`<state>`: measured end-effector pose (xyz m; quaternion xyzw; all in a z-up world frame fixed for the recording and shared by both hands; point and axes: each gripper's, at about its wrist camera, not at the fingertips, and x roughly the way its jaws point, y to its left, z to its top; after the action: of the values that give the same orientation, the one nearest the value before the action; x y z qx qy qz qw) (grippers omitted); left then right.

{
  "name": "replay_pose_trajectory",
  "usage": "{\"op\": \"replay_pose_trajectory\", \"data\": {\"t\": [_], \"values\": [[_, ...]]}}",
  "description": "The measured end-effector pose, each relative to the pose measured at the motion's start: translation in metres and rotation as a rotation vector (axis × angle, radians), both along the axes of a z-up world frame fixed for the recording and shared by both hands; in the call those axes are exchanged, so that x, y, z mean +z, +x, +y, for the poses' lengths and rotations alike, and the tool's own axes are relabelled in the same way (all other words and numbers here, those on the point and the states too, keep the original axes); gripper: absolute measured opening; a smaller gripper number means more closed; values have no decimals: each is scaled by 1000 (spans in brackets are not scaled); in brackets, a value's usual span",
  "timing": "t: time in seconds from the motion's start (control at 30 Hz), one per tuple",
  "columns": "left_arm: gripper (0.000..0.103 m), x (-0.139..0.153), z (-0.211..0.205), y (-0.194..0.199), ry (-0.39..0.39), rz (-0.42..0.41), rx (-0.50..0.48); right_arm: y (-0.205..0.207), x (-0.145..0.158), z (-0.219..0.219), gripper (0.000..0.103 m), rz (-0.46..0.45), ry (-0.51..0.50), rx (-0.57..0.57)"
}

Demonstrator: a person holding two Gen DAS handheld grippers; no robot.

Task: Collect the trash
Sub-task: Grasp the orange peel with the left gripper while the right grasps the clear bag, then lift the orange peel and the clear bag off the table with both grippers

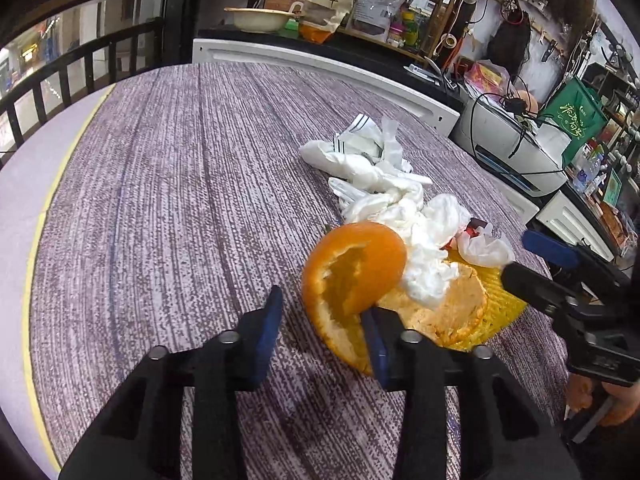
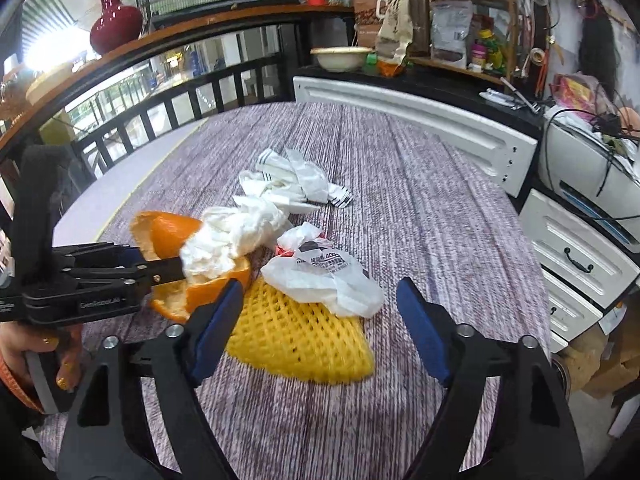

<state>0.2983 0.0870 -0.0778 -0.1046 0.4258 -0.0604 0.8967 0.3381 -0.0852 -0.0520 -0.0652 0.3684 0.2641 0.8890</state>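
From the left wrist, our left gripper (image 1: 320, 320) stood spread, one pad against the orange peel (image 1: 352, 276); bare tablecloth (image 1: 160, 200) stretched leftward to its edge.

From the right wrist, our right gripper (image 2: 320, 320) gaped over one yellow foam net (image 2: 300, 332), pointing right, beside one plastic bag (image 2: 324, 276).

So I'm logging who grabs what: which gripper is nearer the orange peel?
Left. The left gripper has its jaws at the orange peel; the right gripper straddles the yellow foam net beside it.
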Motion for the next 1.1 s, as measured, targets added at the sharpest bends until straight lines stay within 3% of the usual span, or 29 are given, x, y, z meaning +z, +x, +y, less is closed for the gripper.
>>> {"op": "replay_pose_trajectory", "data": {"t": [0.13, 0.2, 0.3, 0.67, 0.87, 1.1], "values": [[18, -2, 1, 1, -9, -11, 3, 13, -11, 4, 47, 25, -1, 9], [16, -2, 2, 1, -22, -16, 4, 16, -13, 2, 29, 33, 7, 5], [12, 2, 4, -3, -25, -38, 14, 14, -12, -1, 15, 24, 20, 9], [11, 21, 17, -29, -28, -99, 80, -17, 7, -19, 8, -73, 36, -21], [11, 38, 18, -50, 20, -172, 108, -37, 18, -38, 8, -91, 81, -53], [11, 55, 15, -66, -8, -215, 113, -65, 31, -50, 8, -139, 103, -65]]}}
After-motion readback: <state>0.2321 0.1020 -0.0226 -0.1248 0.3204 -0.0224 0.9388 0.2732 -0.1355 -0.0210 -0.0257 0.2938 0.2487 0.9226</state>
